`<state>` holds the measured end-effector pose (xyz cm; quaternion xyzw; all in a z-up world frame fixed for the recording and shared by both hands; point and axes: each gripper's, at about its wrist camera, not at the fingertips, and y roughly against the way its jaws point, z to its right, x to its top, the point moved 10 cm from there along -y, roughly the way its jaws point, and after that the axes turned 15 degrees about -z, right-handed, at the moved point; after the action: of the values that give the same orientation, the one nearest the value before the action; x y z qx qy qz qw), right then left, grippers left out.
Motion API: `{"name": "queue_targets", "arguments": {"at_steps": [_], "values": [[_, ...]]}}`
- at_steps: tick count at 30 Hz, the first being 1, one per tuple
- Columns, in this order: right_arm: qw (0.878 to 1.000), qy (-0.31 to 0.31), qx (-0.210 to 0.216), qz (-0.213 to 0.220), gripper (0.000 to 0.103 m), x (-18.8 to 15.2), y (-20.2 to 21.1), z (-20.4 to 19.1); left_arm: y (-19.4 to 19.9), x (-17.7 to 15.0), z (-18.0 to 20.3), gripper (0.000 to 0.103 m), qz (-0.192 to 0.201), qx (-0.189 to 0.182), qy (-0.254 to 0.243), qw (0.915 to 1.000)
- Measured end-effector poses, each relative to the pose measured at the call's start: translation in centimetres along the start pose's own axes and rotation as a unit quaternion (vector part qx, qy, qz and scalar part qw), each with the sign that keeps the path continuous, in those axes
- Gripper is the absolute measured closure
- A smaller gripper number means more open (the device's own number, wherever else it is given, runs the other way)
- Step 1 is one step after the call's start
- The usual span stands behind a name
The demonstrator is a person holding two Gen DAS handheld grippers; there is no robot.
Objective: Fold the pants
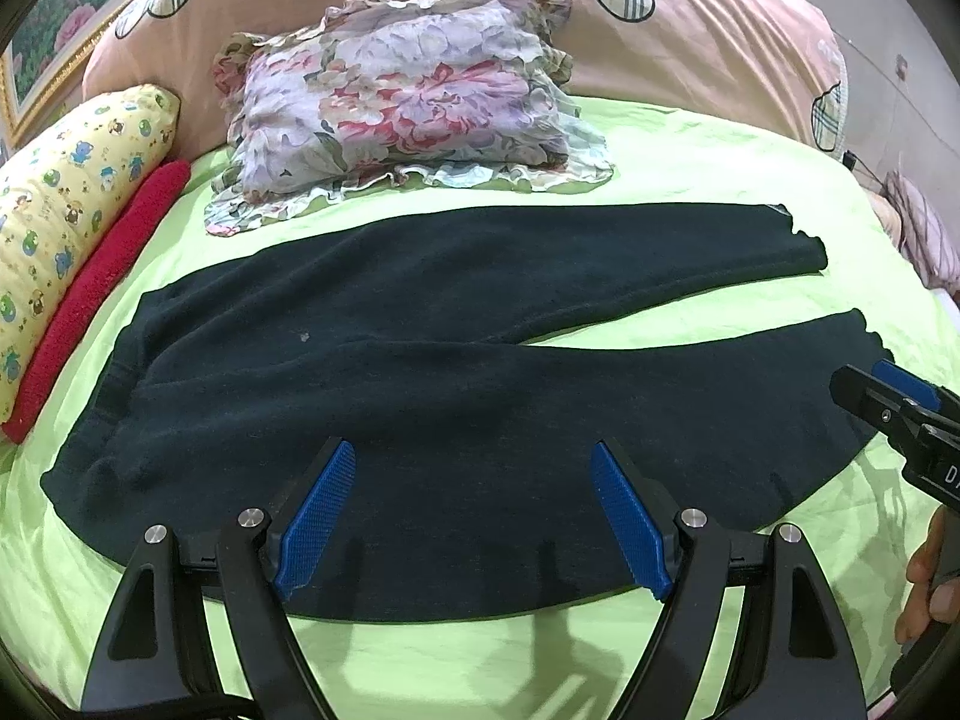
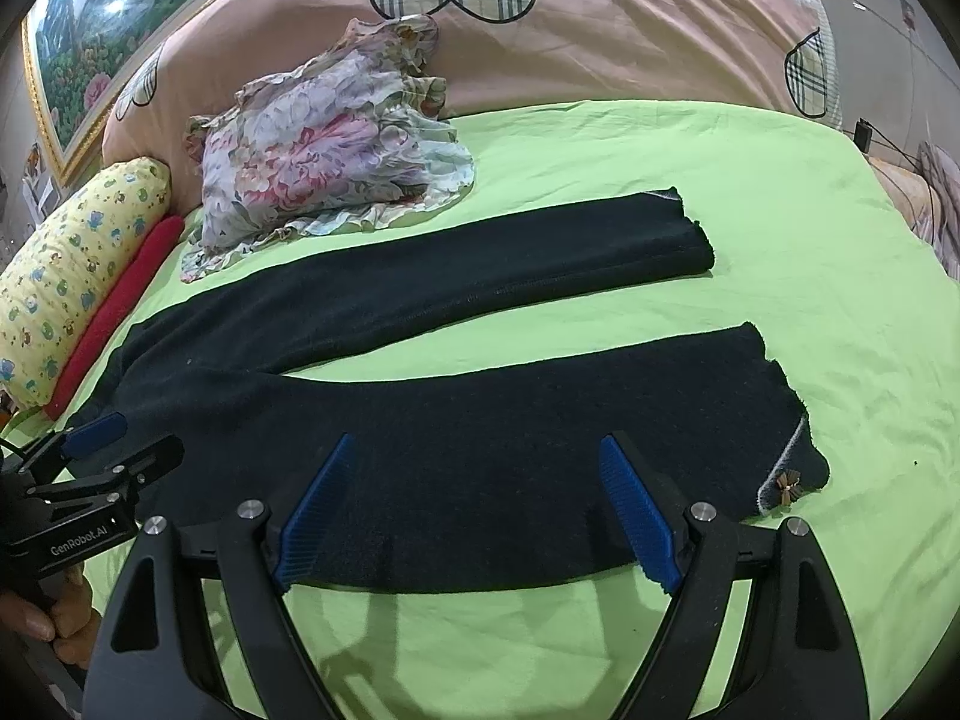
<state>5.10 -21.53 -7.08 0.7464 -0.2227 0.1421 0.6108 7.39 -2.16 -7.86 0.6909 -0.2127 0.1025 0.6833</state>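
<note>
1. Pants (image 1: 420, 372): dark, near-black knit, laid flat across the green bedsheet (image 1: 690, 168). Waistband toward the left, both legs running right and split in a narrow V. The near leg's cuff (image 2: 786, 480) carries a pale stripe and a small brown bow-like ornament; its exact make is hard to tell at this size.
2. Left gripper (image 1: 474, 516): jaws spread wide, blue pads over the near edge of the pants around the seat and thigh, holding nothing.
3. Right gripper (image 2: 477, 510): jaws likewise wide apart, poised over the near leg toward the cuff, nothing between them.
4. Hands: a person's fingers (image 1: 927, 576) grip the right handle; another hand (image 2: 54, 618) grips the left handle.
5. Floral ruffled cloth (image 1: 408, 102): heaped beyond the far leg, near it.
6. Red roll (image 1: 102, 288): along the sheet's left edge, just beside a yellow cartoon-print bolster (image 1: 66, 222).
7. Pink quilt (image 2: 600, 36): plaid heart patches, bunched behind.
8. Framed landscape picture (image 2: 102, 42): upper left, on the wall.
</note>
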Motion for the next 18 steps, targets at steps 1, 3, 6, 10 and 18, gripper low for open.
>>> {"name": "queue_targets", "arguments": {"at_steps": [1,3,6,10,18], "values": [[1.0,0.001,0.0,0.001,0.019,0.0,0.0,0.0,-0.1,0.1,0.0,0.021,0.0,0.001,-0.001,1.0],[1.0,0.0,0.002,0.002,0.019,0.0,0.0,0.0,-0.1,0.1,0.1,0.021,-0.001,-0.002,0.0,1.0],[1.0,0.003,-0.003,0.004,0.019,0.1,0.0,0.1,-0.3,0.2,0.1,0.021,-0.005,-0.007,0.001,1.0],[1.0,-0.001,0.001,0.006,0.019,0.4,0.0,0.2,-0.7,0.5,0.1,0.021,-0.015,-0.014,0.002,0.9998],[1.0,-0.015,0.011,0.012,0.019,2.7,0.0,1.5,-1.3,2.4,0.7,0.021,-0.02,-0.031,-0.016,0.9992]]}}
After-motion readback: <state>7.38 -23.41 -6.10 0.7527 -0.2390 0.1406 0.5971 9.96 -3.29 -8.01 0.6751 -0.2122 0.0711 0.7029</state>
